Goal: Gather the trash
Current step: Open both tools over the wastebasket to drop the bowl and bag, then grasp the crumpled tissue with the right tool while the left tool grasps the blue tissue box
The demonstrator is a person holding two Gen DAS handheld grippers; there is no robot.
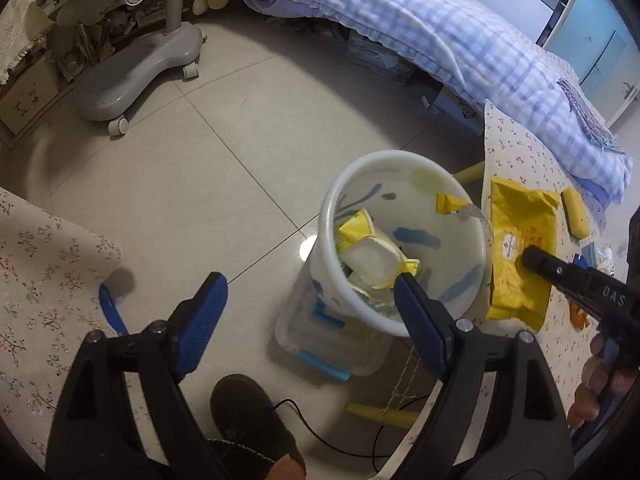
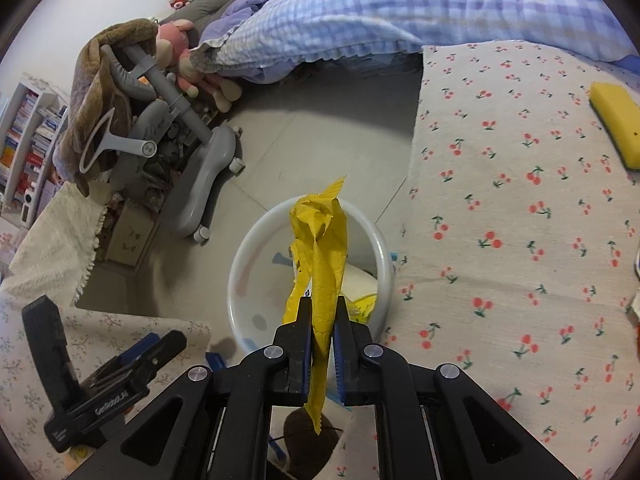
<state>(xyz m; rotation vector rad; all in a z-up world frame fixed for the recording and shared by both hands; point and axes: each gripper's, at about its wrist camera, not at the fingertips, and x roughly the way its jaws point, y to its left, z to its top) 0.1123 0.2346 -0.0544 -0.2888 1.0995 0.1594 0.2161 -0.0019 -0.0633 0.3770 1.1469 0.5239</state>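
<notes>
Bed [image 1: 460, 40] with blue-and-white checked quilt runs across the top of the left wrist view, from 12 toward 3 o'clock. Tiled floor [image 1: 224, 168] fills the middle.

Table [image 2: 520, 240], covered in a cherry-print cloth, takes up the right half of the right wrist view. A second floral-cloth surface [image 1: 36, 280] sits at 9 o'clock in the left wrist view.

Grey wheeled chair base [image 1: 132, 80] at 10 o'clock on the floor, well apart from the bin.

White waste bin [image 1: 404, 240] stands on the floor just beside the table edge, resting on a clear plastic box [image 1: 332, 340]. Inside it: yellow wrappers and a white packet [image 1: 372, 260].

Left hand-held gripper [image 1: 308, 316]: jaws spread wide, nothing between them, held above the near rim of the bin; its right finger overlaps the wrappers in the picture, contact not clear.

Right hand-held gripper [image 2: 322, 340]: jaws clamped on a large yellow wrapper [image 2: 320, 248], which sticks up ahead of the fingers and trails below them. In the right wrist view the wrapper lies over the bin mouth; in the left wrist view it appears over the table edge, at 3 o'clock of the bin.

Yellow sponge [image 2: 618, 124] on the table at 2 o'clock, well apart from the bin.

Brown slipper [image 1: 248, 420] at 6 o'clock on the floor.
</notes>
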